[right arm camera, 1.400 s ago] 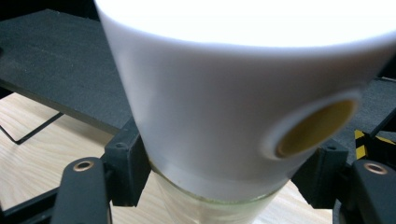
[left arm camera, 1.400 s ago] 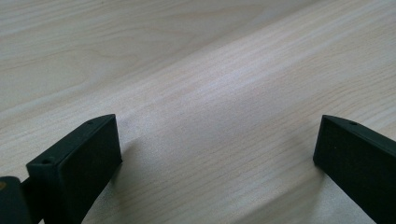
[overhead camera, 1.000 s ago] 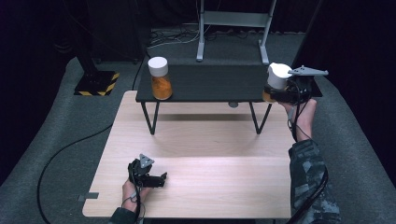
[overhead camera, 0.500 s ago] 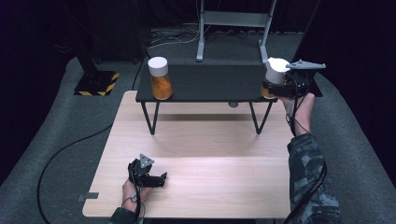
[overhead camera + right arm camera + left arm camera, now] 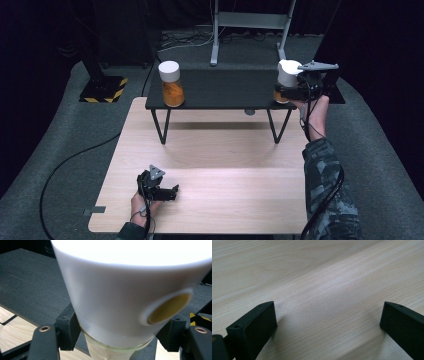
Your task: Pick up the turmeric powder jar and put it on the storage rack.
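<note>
A glass jar with a wide white lid [image 5: 287, 70] and orange contents is at the right end of the black shelf [image 5: 225, 90]. My right gripper [image 5: 284, 93] is shut on it just under the lid. In the right gripper view the lid [image 5: 120, 290] looms close, with my right gripper [image 5: 122, 338] clamping the glass below from both sides. Whether the jar's base rests on the shelf is hidden. My left gripper [image 5: 169, 192] lies on the wooden table [image 5: 225, 165] near its front left, open; in the left gripper view my left gripper [image 5: 327, 322] holds nothing.
A second jar with a white lid and orange filling [image 5: 171, 84] stands on the shelf's left end. The shelf stands on thin black legs over the table's far half. A metal stand [image 5: 250, 22] and a black cable [image 5: 75, 160] are on the grey floor.
My right gripper has carried the jar a little to the left and farther back over the shelf's right end. The left gripper has stayed put.
</note>
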